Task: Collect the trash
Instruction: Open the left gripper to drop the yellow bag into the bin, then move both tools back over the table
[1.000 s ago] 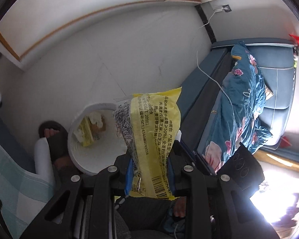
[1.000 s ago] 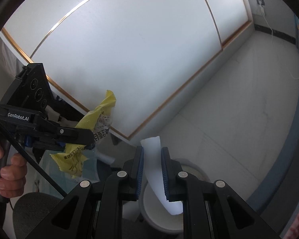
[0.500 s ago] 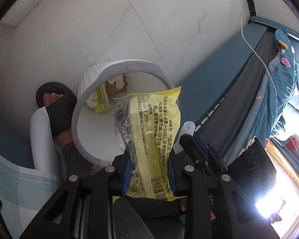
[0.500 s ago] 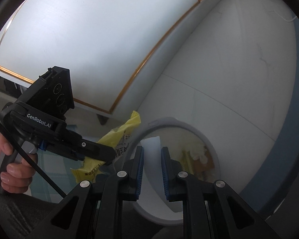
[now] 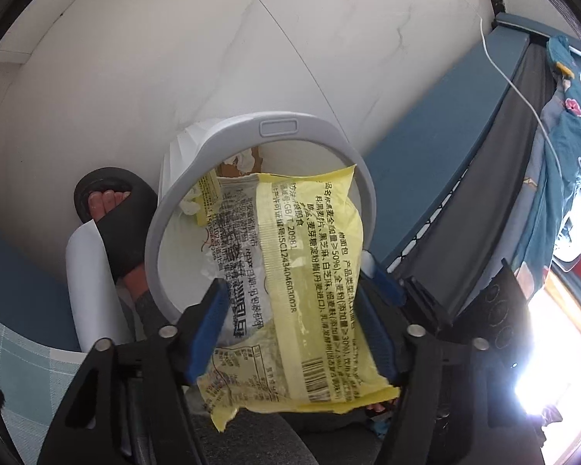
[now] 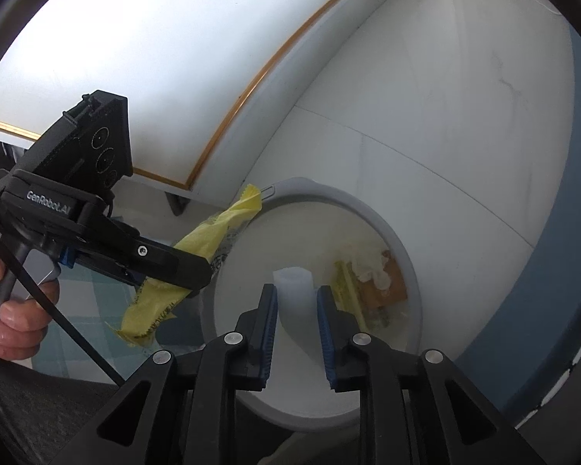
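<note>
Yellow crinkled wrapper [image 5: 310, 294] and a white plastic piece [image 6: 293, 283] hang over the bin.

Nearest, the left gripper [image 5: 290, 310] has just spread its jaws wide, the wrapper lying loose between them (pads no longer pinching it); the right gripper [image 6: 296, 306] has eased open a little, the white piece between its blue pads. Beyond, the grey-rimmed bin [image 5: 279, 128] holds paper scraps; a sandalled foot [image 5: 112, 209] stands beside it.

Bin mouth [image 6: 403, 248] clear; wrapper [image 5: 306, 271] overhangs.

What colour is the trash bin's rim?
Light grey rim around a white liner, clearest in the left wrist view.
</note>
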A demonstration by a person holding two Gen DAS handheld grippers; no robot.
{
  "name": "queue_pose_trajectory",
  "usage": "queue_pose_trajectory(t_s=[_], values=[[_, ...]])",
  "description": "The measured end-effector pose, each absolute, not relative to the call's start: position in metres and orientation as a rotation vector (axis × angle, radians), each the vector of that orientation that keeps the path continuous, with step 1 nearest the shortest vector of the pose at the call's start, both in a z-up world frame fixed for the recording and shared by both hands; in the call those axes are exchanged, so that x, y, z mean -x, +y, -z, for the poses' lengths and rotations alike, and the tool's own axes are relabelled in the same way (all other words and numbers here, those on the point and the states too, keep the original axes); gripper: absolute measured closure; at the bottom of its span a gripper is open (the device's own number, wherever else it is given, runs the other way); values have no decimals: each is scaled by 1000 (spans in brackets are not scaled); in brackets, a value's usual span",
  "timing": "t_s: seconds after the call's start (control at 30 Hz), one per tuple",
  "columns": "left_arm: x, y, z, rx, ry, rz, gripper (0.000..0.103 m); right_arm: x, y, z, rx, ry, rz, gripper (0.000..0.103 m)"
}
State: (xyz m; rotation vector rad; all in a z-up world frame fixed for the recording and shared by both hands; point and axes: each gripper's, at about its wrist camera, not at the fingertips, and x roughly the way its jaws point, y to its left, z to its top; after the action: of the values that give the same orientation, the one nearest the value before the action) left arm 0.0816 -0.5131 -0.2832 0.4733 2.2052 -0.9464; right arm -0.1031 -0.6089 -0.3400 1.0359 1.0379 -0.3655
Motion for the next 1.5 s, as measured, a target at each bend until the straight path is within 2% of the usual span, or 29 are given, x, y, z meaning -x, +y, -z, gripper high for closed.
queue_pose_trajectory(t_s=[0.2, 0.43, 0.6, 0.9, 1.07, 1.23, 1.4, 1.5], values=[[-86, -512, 285, -387, 2272, 928, 15, 96, -599, 342, -1012, 1055, 363, 79], [-85, -514, 275, -493, 2215, 921, 13, 99, -595, 328, -983, 1038, 375, 75], [-80, -524, 239, -682, 2012, 992, 13, 100, -595, 314, -965, 1014, 385, 70], [-82, -513, 162, -713, 1703, 1021, 13, 107, -597, 282, -920, 957, 391, 61], [-73, -493, 106, -798, 1345, 936, 13, 108, -594, 245, -868, 896, 375, 61], [-84, -457, 49, -605, 1191, 905, 13, 109, -593, 201, -796, 816, 363, 61], [-76, -418, -4, -478, 960, 825, 13, 106, -586, 146, -712, 727, 345, 61], [-77, -387, -36, -384, 857, 773, 13, 100, -571, 107, -656, 647, 331, 58]])
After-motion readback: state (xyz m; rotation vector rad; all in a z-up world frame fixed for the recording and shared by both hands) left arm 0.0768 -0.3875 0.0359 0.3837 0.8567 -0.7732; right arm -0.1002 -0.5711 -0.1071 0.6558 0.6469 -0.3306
